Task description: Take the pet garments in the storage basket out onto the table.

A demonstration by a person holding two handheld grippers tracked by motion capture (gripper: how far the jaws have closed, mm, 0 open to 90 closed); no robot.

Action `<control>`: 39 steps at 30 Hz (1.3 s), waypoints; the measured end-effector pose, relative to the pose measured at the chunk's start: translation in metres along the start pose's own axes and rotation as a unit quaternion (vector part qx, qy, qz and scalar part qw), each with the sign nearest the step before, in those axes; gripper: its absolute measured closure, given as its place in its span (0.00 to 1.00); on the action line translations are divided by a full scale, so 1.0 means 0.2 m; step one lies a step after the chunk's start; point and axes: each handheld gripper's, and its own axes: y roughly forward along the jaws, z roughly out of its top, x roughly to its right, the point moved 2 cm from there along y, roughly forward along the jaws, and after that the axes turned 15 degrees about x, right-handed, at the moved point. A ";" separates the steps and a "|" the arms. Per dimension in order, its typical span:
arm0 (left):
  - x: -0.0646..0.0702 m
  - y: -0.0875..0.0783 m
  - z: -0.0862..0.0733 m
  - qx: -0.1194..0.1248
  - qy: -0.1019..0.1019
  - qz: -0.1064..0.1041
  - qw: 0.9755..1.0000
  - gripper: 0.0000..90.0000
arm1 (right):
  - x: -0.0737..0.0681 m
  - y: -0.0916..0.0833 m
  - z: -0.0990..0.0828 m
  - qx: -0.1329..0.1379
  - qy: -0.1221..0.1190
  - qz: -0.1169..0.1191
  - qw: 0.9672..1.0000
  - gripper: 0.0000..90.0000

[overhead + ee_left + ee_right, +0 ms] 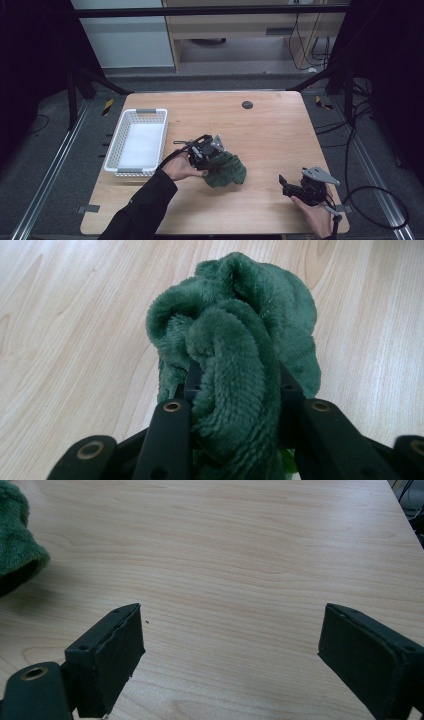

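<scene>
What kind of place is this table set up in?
Probably a lab recording station: a light wooden table inside a black metal frame, loose black cables on grey carpet, and a white perforated plastic basket.

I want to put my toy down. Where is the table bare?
Bare wood lies between the green cloth and the right gripper, and across the far side around the dark dot. It is crowded where the left gripper clamps the cloth beside the white basket.

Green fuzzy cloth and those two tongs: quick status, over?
Left tongs shut on crumpled green fleece cloth. Right tongs open, nothing between them. White plastic basket left of cloth, bare wood between.
</scene>
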 end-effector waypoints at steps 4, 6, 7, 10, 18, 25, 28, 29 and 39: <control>0.01 0.02 -0.01 -0.007 0.002 -0.003 1.000 0.76 | 0.00 0.00 0.00 0.001 -0.001 -0.002 1.000 0.12; 0.01 0.03 -0.02 -0.010 0.001 -0.005 1.000 0.76 | 0.00 0.00 0.00 0.003 -0.003 -0.002 1.000 0.12; 0.01 0.05 -0.02 -0.013 0.001 -0.008 1.000 0.75 | 0.01 0.00 0.00 0.003 -0.003 -0.003 1.000 0.12; 0.01 0.06 -0.03 -0.017 0.003 -0.009 1.000 0.75 | 0.01 0.00 0.00 0.003 -0.002 -0.003 1.000 0.12; 0.01 0.10 -0.06 -0.027 0.002 -0.011 1.000 0.71 | 0.00 0.00 0.00 0.003 -0.002 -0.003 1.000 0.12; 0.01 0.10 -0.07 -0.032 -0.003 -0.010 0.999 0.58 | 0.00 0.00 0.00 0.002 0.000 -0.001 1.000 0.11; 0.01 0.10 -0.07 -0.030 -0.003 -0.009 0.999 0.52 | 0.01 0.00 0.00 0.002 -0.002 -0.002 1.000 0.11; 0.01 0.09 -0.07 -0.029 -0.007 -0.009 1.000 0.50 | 0.00 0.00 0.00 0.001 -0.001 -0.001 1.000 0.11; 0.01 0.03 -0.04 -0.005 -0.012 0.005 1.000 0.33 | 0.01 0.00 0.00 0.001 0.000 -0.003 1.000 0.11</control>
